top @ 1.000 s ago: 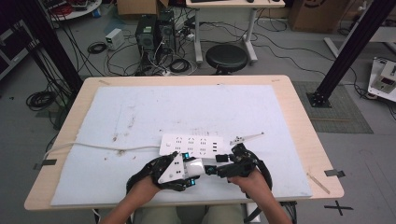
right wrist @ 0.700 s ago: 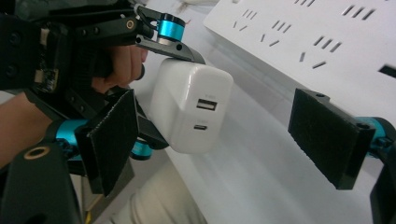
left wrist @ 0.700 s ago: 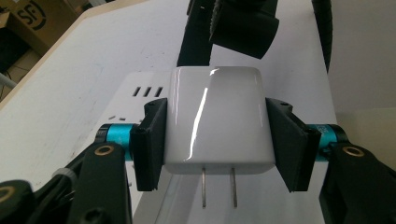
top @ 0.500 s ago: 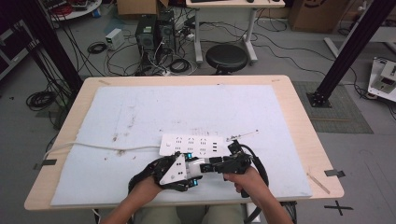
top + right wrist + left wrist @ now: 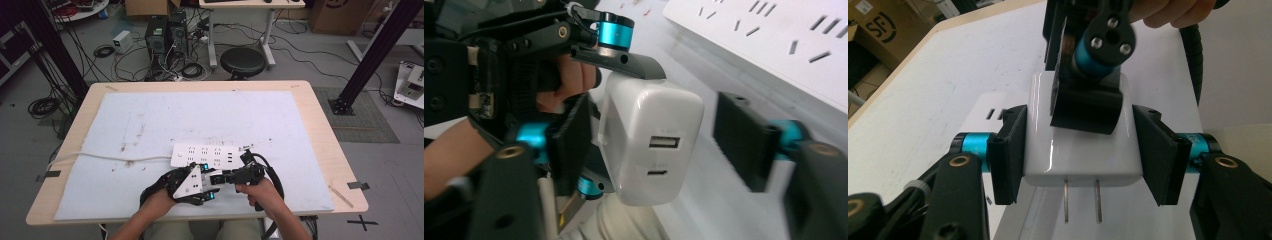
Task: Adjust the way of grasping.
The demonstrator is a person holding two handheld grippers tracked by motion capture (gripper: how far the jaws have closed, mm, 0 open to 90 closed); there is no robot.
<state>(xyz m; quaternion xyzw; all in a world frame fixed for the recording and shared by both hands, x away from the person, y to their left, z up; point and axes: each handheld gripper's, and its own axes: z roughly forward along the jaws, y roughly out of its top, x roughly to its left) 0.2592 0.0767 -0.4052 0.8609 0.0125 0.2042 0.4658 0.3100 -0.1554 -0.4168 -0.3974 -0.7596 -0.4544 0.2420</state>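
Item one: a white charger [image 5: 1078, 145], a rounded block with two flat metal prongs [image 5: 1082, 200] on one end and two ports [image 5: 663, 155] on the other. In the high view we are seeing it low on the table, around 6 o'clock of the white mat [image 5: 150, 120], caught between our two tongs and just below the power strip.

Item two: the left gripper [image 5: 1080, 150]. We are clamping its jaws on the two side faces of the charger, one pad [image 5: 1010, 150] at 9 o'clock and the other at 3 o'clock of the block in the left gripper view, prongs pointing toward the camera. This grip is firm.

Item three: the right gripper [image 5: 649, 145]. We are bringing it in from the port end; its jaws have just been closing and are standing at a middling width with the charger between them. In the right gripper view the pad [image 5: 571, 145] at 9 o'clock is lying against the block, while the pad at 3 o'clock is standing apart from it, so this gripper is not yet gripping.

Item four: a white power strip [image 5: 204, 156], lying flat on the mat at 12 o'clock of both hands, slots facing up, its white cord [image 5: 100, 157] running off toward 9 o'clock and over the table edge.

Item five: a light wooden table [image 5: 320, 125] carrying the mat.
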